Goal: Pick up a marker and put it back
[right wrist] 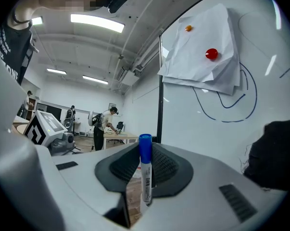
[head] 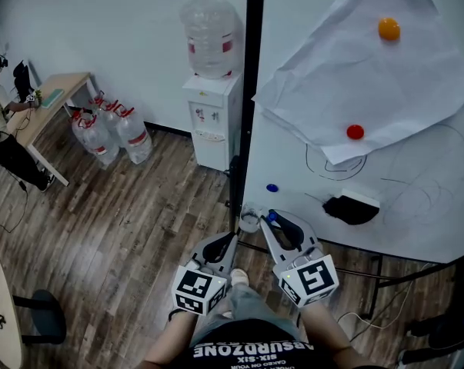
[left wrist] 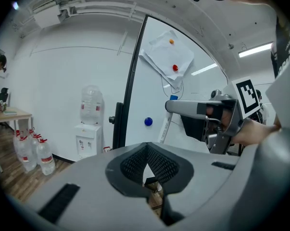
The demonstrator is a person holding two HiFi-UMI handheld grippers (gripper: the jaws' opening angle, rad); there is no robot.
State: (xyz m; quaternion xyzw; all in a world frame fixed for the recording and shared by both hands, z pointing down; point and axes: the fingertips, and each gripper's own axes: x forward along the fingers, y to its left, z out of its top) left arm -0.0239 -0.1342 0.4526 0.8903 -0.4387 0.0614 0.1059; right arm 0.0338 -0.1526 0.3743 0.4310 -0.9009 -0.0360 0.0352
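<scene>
A white marker [right wrist: 145,177] with a blue cap stands upright between the pads of my right gripper [right wrist: 144,153], which is shut on it. In the head view the right gripper [head: 272,221] points at the lower left corner of the whiteboard [head: 416,206], the blue cap [head: 271,217] at its tip. The left gripper view shows that marker [left wrist: 165,125] hanging below the right gripper's jaws, close to the board. My left gripper [head: 230,243] is just left of the right one, off the board's edge. Its pads [left wrist: 135,163] meet at the tip with nothing between them.
Sheets of paper [head: 370,75] hang on the board under an orange magnet [head: 388,28] and a red magnet [head: 355,132]. A blue magnet [head: 272,187] and a black eraser [head: 351,208] sit lower. A water dispenser [head: 211,114], water bottles [head: 108,133] and a desk [head: 51,102] stand left.
</scene>
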